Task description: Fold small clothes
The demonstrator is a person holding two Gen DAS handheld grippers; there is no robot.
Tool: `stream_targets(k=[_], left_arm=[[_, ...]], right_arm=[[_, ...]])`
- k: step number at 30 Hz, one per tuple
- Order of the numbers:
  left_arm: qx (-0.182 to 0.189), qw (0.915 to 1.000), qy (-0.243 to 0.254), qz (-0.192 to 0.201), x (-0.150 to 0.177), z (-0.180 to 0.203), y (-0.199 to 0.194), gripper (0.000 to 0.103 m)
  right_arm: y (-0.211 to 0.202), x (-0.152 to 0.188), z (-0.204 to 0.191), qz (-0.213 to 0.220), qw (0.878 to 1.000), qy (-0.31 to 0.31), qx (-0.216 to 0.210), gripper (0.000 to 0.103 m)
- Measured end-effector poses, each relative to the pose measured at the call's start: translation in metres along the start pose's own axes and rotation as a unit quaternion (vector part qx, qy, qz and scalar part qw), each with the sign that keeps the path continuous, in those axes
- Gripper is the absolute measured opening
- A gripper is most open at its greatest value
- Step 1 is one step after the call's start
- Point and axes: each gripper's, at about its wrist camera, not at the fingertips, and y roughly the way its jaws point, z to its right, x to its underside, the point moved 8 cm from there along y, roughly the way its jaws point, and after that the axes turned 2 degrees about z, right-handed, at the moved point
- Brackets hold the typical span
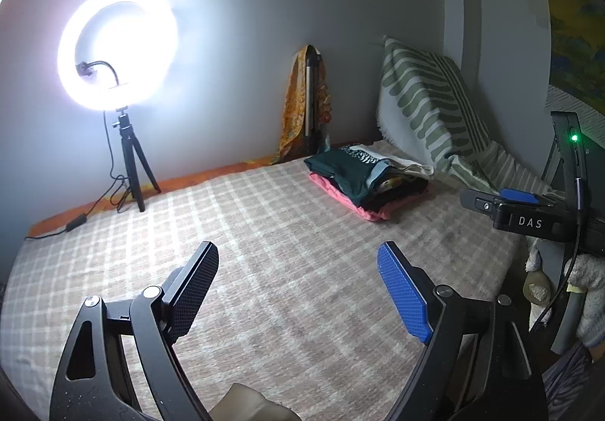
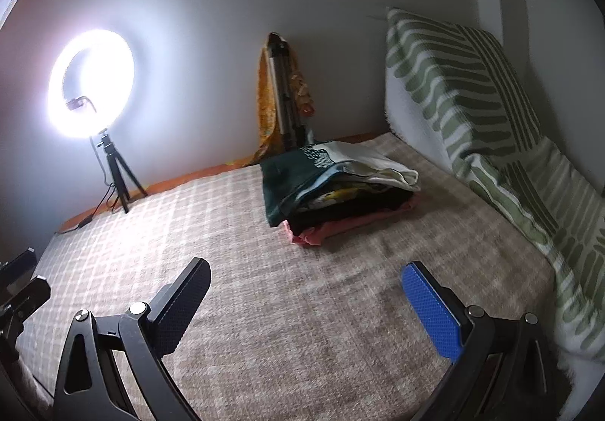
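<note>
Nearest the lens in the left wrist view, the left gripper [image 1: 298,283] hangs over the bed [image 1: 264,251] with its jaws spread wide and nothing between them; one pad is black, the other blue. The right gripper [image 2: 306,302] is likewise released and empty above the checked beige blanket [image 2: 302,307] that covers the bed. At the right edge of the left wrist view, part of the right gripper's body shows with a green light lit.

Further back, the pile of clothes [image 1: 363,181] lies on the blanket near the far right corner, well apart from both grippers. A dark green garment [image 2: 298,179] and a cream one sit on top, with black and pink pieces underneath. Just right of the pile, a green-and-white patterned pillow [image 2: 465,88] leans against the wall.

Behind the pile, a folded tripod [image 2: 283,96] draped with an orange cloth [image 1: 293,111] stands in the corner. To the far left, a lit ring light [image 1: 117,47] stands on a small tripod at the bed's edge, its cable trailing along the blanket.
</note>
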Motion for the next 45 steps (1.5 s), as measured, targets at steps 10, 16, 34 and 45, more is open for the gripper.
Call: stream_targets(k=[10,16,34,45], left_arm=[[-0.012,0.9999,0.011,-0.005,0.008,-0.002,0.005,0.091],[-0.027,0.9991,0.030,-0.014,0.017,0.000,0.007,0.092],[-0.041,0.9985,0.030,-0.021,0.021,-0.005,0.007,0.092],[-0.044,0.9984,0.029,-0.020,0.021,-0.009,0.006,0.092]], right_arm=[[0.000,-0.004,-0.006,0.028,0.998,-0.038,0.037,0.103],[-0.003,-0.006,-0.012,0.040,0.997,-0.059,0.044,0.103],[-0.004,-0.007,-0.016,0.045,0.996,-0.056,0.045,0.103],[-0.003,-0.003,-0.027,0.044,0.996,-0.060,0.042,0.103]])
